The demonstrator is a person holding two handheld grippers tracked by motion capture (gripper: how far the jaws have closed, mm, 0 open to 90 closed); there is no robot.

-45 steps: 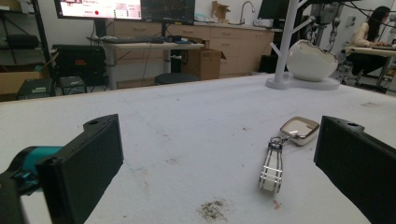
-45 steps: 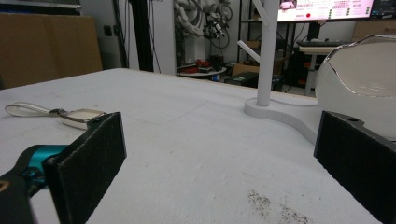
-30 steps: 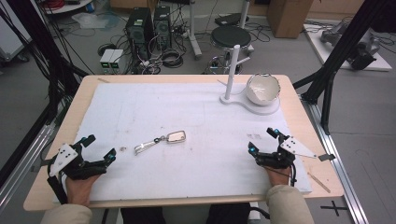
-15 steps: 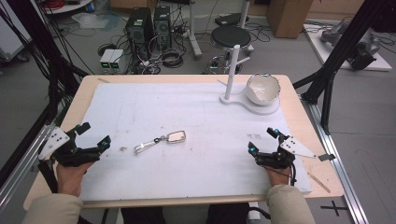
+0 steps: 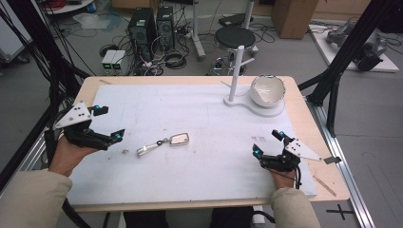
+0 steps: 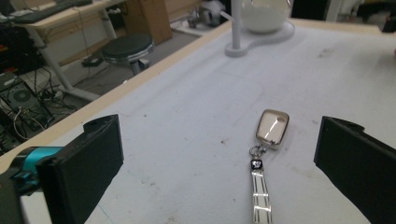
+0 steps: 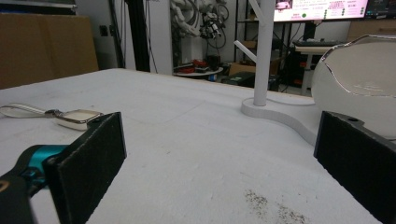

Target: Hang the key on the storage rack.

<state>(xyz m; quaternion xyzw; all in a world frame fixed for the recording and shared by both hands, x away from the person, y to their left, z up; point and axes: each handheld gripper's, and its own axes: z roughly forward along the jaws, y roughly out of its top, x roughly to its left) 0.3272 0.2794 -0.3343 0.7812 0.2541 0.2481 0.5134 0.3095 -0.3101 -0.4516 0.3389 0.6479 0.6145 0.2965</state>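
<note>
A silver key fob (image 5: 179,138) with a metal strap (image 5: 148,148) lies flat on the white mat (image 5: 209,114) near the middle. In the left gripper view the key fob (image 6: 271,128) and its strap (image 6: 258,193) lie between and ahead of the jaws. My left gripper (image 5: 108,122) is lifted off the mat at the left, open and empty, aimed toward the fob. My right gripper (image 5: 267,142) rests low at the right front, open and empty. In the right gripper view the key fob (image 7: 77,117) sits at the far left.
A white stand with a post (image 5: 235,71) and a white bowl (image 5: 267,89) on its base sits at the back right. A small dark speck (image 5: 125,151) lies left of the strap. The wooden table edge (image 5: 328,156) borders the mat. Stool, computers and cables are on the floor behind.
My left gripper has risen off the mat and moved up and slightly right, turning toward the key fob. The right gripper and the fob have stayed put.
</note>
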